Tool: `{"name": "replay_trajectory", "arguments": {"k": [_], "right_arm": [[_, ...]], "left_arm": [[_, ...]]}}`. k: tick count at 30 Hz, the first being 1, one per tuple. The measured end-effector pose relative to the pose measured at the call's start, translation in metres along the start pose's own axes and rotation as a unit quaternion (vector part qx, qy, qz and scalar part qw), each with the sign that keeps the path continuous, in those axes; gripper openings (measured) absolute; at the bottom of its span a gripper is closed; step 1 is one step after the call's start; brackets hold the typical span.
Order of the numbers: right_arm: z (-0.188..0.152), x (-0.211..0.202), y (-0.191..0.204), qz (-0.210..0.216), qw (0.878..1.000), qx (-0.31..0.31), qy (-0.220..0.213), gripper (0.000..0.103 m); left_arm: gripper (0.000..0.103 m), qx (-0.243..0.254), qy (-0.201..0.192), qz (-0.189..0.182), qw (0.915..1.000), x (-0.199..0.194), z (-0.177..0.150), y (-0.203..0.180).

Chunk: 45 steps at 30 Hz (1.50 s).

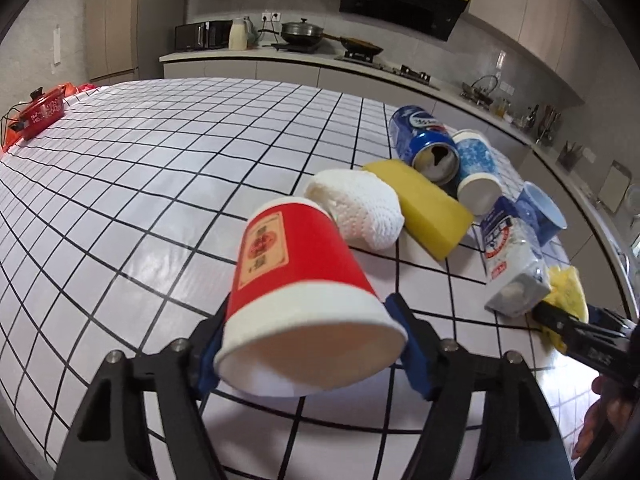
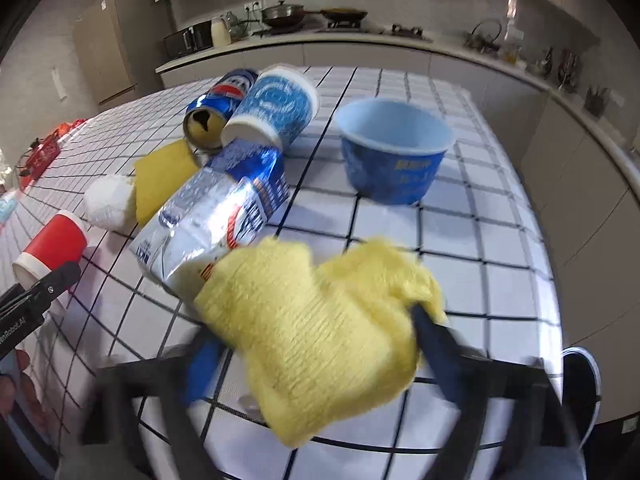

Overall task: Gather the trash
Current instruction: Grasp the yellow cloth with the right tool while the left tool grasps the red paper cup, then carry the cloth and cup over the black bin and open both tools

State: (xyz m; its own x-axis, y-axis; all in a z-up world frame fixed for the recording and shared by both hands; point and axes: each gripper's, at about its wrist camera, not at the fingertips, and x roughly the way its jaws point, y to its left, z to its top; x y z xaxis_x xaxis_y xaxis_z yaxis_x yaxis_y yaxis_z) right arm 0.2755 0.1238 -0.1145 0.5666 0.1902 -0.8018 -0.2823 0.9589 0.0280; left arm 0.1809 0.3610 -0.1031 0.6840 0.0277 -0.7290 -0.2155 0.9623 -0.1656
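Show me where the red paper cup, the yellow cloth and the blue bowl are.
red paper cup (image 1: 288, 264): left wrist view, on its red side wall.
yellow cloth (image 2: 320, 328): right wrist view, on the middle of its knitted face.
blue bowl (image 2: 394, 172): right wrist view, on its outer blue wall.

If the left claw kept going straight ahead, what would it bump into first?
It already holds the red paper cup between its pads. Pushed straight on, the left claw would probably run that cup into the white knitted thing lying just beyond it on the checked table. Depth is hard to judge.
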Motion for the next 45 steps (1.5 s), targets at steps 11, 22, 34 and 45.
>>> {"name": "replay_trajectory", "arguments": {"k": [11, 22, 34, 45], "right_arm": [[-0.001, -0.021, -0.004, 0.025, 0.999, 0.013, -0.026, 0.048], [-0.009, -0.042, -0.012, 0.037, 0.999, 0.002, -0.034, 0.048], [-0.018, -0.079, -0.032, 0.035, 0.998, 0.001, -0.053, 0.048], [-0.038, -0.136, -0.093, 0.009, 0.996, 0.029, -0.084, 0.048]], "left_arm": [[0.064, 0.015, -0.028, -0.010, 0.9995, -0.028, 0.002, -0.014], [0.051, 0.023, -0.018, -0.022, 0.9993, -0.028, -0.016, -0.030], [0.051, 0.046, -0.044, -0.057, 0.9963, -0.068, -0.018, -0.074], [0.051, 0.096, -0.050, -0.115, 0.9874, -0.090, -0.030, -0.157]]}}
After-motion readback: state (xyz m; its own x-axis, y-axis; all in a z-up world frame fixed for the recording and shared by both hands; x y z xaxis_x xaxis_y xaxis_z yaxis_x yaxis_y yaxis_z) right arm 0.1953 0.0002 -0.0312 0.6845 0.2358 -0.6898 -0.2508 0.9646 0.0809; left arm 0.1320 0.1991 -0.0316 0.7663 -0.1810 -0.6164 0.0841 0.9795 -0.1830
